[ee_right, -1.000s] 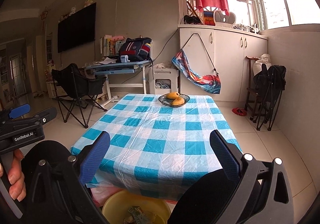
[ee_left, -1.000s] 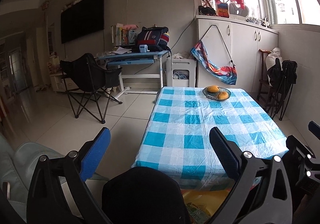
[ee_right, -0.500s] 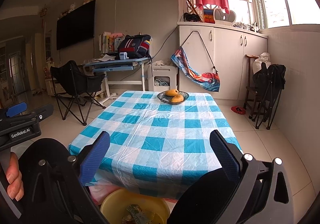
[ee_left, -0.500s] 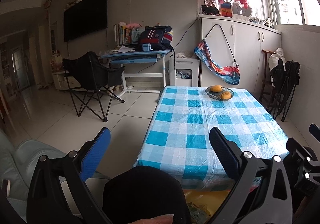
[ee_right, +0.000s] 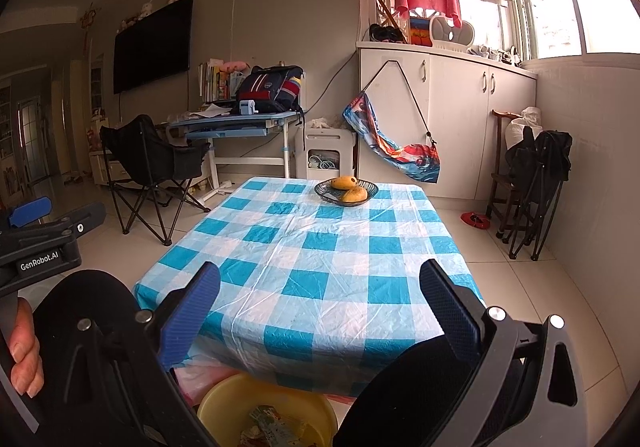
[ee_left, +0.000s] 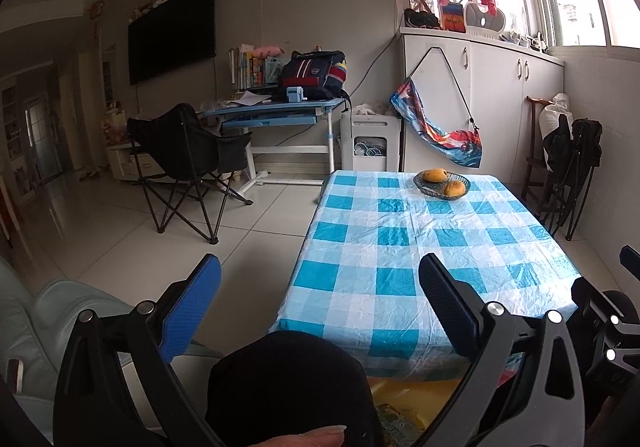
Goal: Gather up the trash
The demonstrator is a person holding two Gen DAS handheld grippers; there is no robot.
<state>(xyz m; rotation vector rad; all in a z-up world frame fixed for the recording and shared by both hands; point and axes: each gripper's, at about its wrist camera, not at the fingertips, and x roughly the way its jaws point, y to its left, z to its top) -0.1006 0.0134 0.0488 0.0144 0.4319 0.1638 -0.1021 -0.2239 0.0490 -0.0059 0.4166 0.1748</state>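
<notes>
Both grippers held up in the air at the near end of the tabletop (ee_right: pixel 304 247), which wears a blue-and-white checked cloth. Left gripper (ee_left: pixel 320 287): jaws spread wide, nothing between them. Right gripper (ee_right: pixel 320 287): jaws likewise wide and empty. Yellow basin (ee_right: pixel 268 403) sits on the floor just below the tabletop's near edge, partly tucked under the overhanging cloth; crumpled wrappers (ee_right: pixel 272 427) lie inside it. The basin's rim also shows in the left wrist view, low between the jaws. At the tabletop's far end, a dark fruit dish (ee_right: pixel 346 191) carries two yellow-orange fruits. Black folding chair (ee_right: pixel 152 167) stands on the floor to the left of the tabletop, well apart from it. Folded black chair (ee_right: pixel 536 175) leans by the wall to its right.
</notes>
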